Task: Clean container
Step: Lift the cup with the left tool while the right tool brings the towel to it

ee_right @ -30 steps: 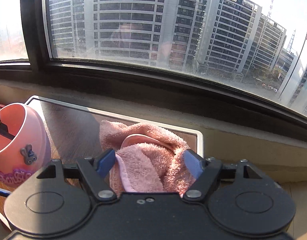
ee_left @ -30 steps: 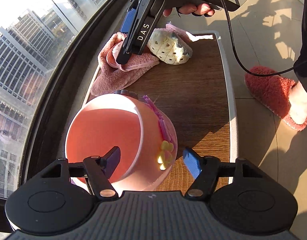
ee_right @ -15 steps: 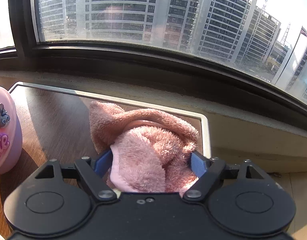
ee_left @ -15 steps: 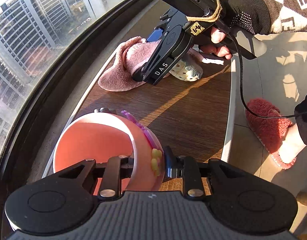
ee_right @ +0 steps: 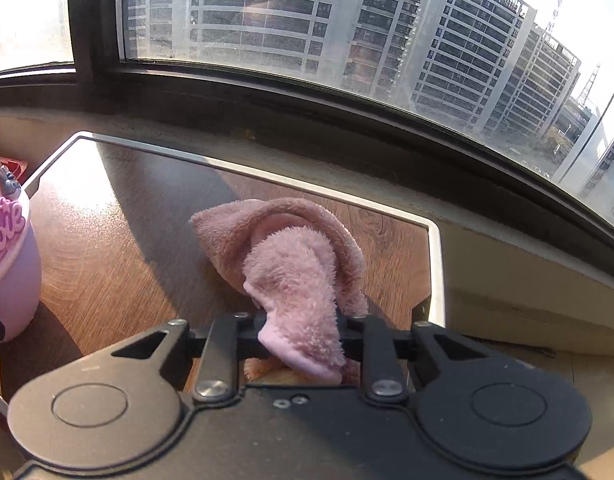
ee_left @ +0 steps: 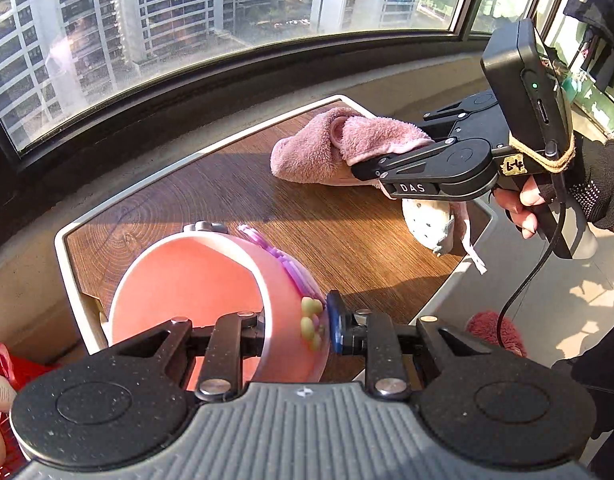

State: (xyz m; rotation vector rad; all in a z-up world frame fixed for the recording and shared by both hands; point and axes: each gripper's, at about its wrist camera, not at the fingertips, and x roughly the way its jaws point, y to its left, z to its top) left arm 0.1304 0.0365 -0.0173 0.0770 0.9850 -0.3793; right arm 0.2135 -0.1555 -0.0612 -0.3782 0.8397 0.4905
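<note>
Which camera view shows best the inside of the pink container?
The left wrist view: it looks into the pink container, gripped at its wall by the left tool. The right wrist view shows only its lettered outside.

On the table (ee_left: 211, 196), the container (ee_left: 195, 304) sits left of the towel (ee_left: 327, 152), well apart.

The setting is a high-rise apartment, at a window bay. Curved windows (ee_right: 347, 40) face neighbouring residential towers (ee_left: 167, 12). A small wood-grain bench (ee_left: 235, 200) with a white rim stands against the sill. A fluffy red slipper (ee_left: 493, 330) lies on the tiled floor (ee_left: 547, 300), with a pink towel (ee_right: 291, 264) on the bench.
</note>
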